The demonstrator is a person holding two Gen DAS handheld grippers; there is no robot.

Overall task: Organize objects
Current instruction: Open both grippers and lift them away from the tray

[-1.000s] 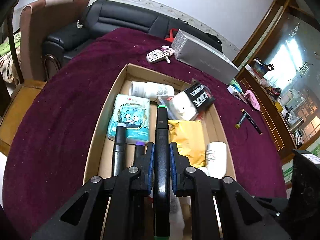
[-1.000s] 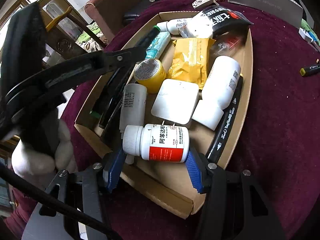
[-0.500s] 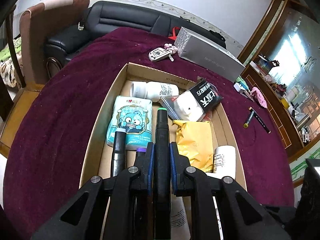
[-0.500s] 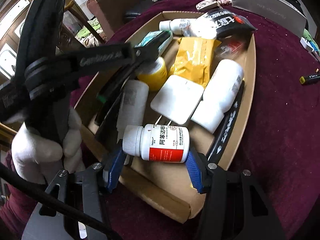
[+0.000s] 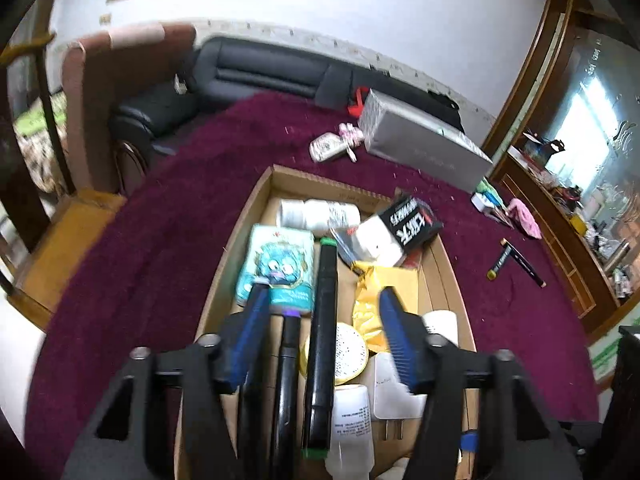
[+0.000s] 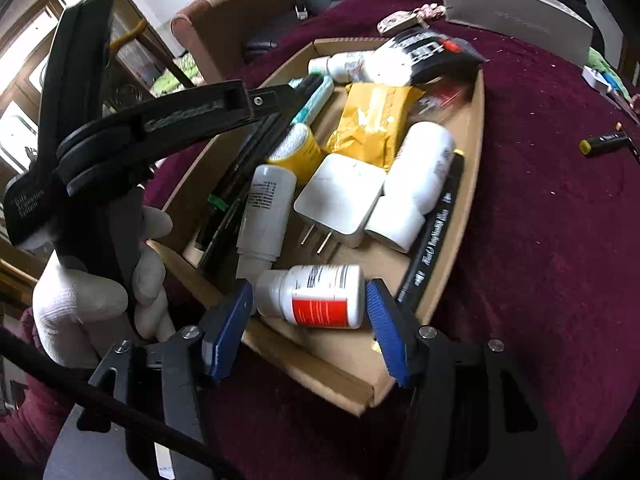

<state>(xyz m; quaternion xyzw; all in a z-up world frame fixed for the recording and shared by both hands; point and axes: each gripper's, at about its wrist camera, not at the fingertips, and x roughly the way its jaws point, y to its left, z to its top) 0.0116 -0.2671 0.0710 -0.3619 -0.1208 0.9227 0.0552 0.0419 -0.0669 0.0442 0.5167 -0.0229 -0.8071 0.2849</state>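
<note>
An open cardboard box sits on the maroon cloth, full of small items. My left gripper hovers over it with its jaws opening. A black marker with green caps lies loose in the box between the blue pads, touching neither. My right gripper is at the box's near end, and its jaws are opening too. A white pill bottle with a red label lies on the box floor between its pads with a small gap at each end. A white-gloved hand holds the left gripper.
The box also holds a cartoon tissue pack, a yellow packet, a white charger, white bottles and a long black marker. On the cloth lie a silver carton, a key fob and two pens.
My left gripper has let go of the green-capped marker and lifted; the marker now rests in the box. My right pads have spread off the pill bottle, which has dropped away slightly.
</note>
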